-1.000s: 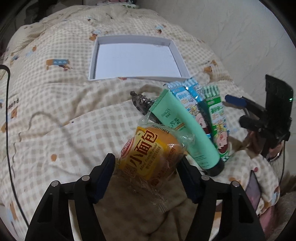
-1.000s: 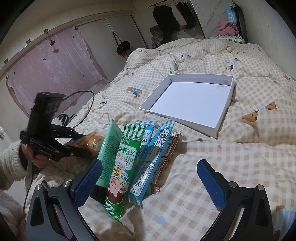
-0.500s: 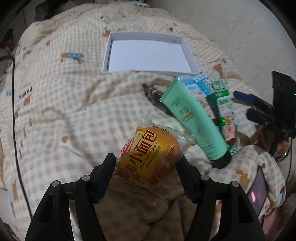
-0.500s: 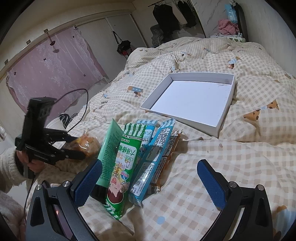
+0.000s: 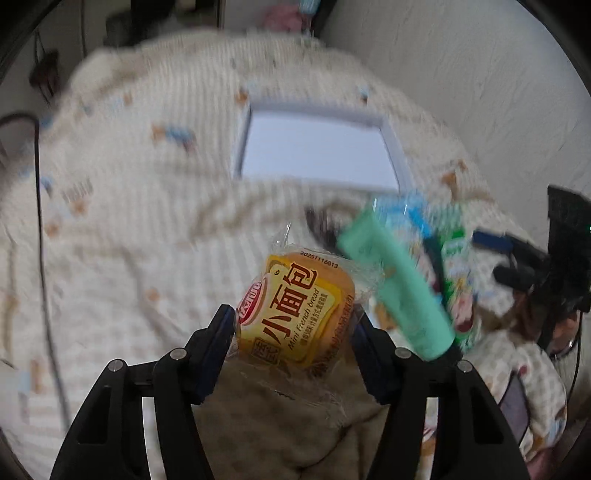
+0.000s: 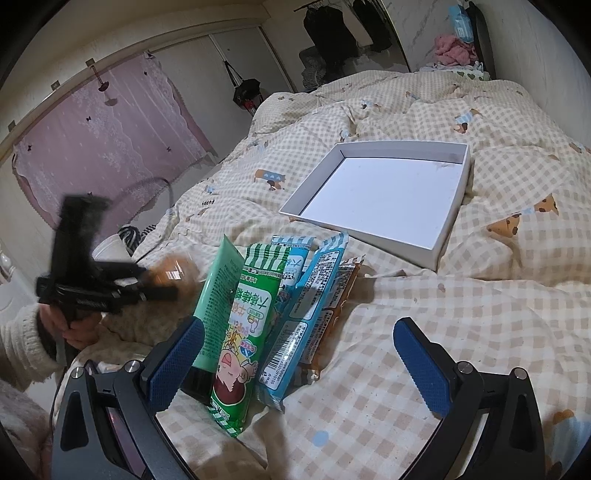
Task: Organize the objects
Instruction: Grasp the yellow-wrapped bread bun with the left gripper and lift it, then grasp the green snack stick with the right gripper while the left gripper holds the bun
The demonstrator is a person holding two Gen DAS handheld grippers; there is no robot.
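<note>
My left gripper (image 5: 293, 325) is shut on a yellow wrapped mini bread (image 5: 295, 314) and holds it above the checked duvet; the right wrist view shows it blurred at the left (image 6: 162, 286). A white shallow box (image 5: 314, 155) lies open on the bed beyond; it also shows in the right wrist view (image 6: 388, 199). A green tube (image 6: 218, 295), a green snack packet (image 6: 247, 332), blue packets (image 6: 314, 306) and an orange packet (image 6: 341, 295) lie together on the duvet. My right gripper (image 6: 295, 358) is open, its left finger beside the tube.
A dark hair clip (image 5: 321, 225) lies behind the tube. A black cable (image 5: 40, 258) runs over the duvet at the left. A wall (image 5: 461, 74) borders the bed on the right. Pink curtains (image 6: 92, 140) and hanging clothes (image 6: 343, 29) stand beyond the bed.
My left gripper has lifted the mini bread off the duvet and moved it forward toward the white box, with motion blur. My right gripper has stayed in place, open.
</note>
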